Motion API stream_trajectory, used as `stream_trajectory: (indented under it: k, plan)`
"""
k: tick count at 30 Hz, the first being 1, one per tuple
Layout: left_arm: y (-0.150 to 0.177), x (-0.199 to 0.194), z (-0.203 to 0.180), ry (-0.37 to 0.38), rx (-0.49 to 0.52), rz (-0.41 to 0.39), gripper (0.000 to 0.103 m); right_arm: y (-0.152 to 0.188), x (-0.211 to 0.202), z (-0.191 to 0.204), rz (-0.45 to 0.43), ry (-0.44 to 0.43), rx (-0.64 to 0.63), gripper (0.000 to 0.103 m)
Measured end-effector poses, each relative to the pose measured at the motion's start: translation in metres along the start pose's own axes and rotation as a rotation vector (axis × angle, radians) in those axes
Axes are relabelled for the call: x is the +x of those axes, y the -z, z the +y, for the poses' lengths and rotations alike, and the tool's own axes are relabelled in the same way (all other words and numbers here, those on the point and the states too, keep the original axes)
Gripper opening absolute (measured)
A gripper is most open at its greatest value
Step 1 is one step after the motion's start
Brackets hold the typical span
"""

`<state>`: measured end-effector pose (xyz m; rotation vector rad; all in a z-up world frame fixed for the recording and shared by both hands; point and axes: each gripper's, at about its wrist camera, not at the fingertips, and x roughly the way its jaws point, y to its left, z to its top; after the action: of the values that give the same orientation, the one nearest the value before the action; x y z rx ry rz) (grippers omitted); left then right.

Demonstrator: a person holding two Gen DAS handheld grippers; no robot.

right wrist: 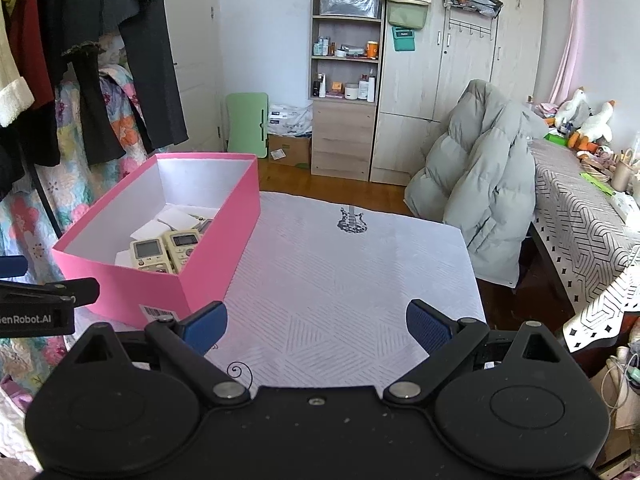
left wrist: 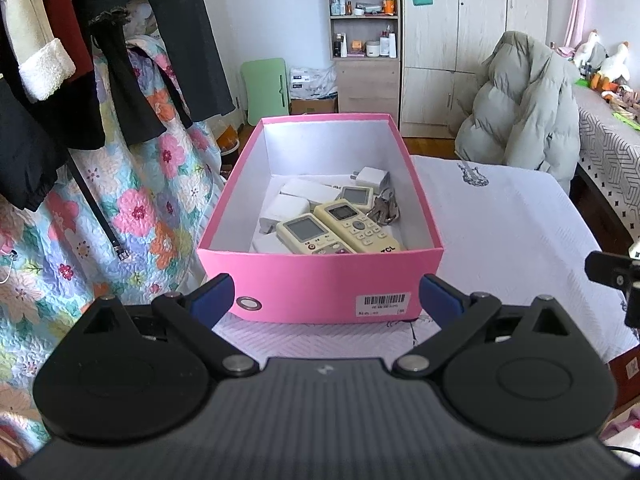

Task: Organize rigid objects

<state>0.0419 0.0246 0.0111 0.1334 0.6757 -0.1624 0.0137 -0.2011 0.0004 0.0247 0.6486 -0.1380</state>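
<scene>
Pink cardboard box [left wrist: 320,280] holding cream remotes [left wrist: 356,228], white chargers [left wrist: 286,208] and keys [left wrist: 384,208].
It sits straight ahead of the left claw [left wrist: 326,300], left of the right claw [right wrist: 316,326]; both gape wide, empty, above the table [right wrist: 340,280].

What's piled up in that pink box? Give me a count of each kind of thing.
In the pink box, as far as the left wrist view shows:
Remote controls: 3
White chargers or adapters: about 4; they overlap, so the count is uncertain
Bunch of keys: 1
Total: about 8
</scene>
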Motion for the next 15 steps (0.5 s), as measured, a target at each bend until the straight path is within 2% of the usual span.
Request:
stream_trajectory:
  k: [15]
  plan:
    - [0.0018, 0.0005, -0.0022, -0.029, 0.018, 0.018, 0.1, 0.003, -0.0027, -0.0052, 0.005, 0.022, 0.013, 0.098]
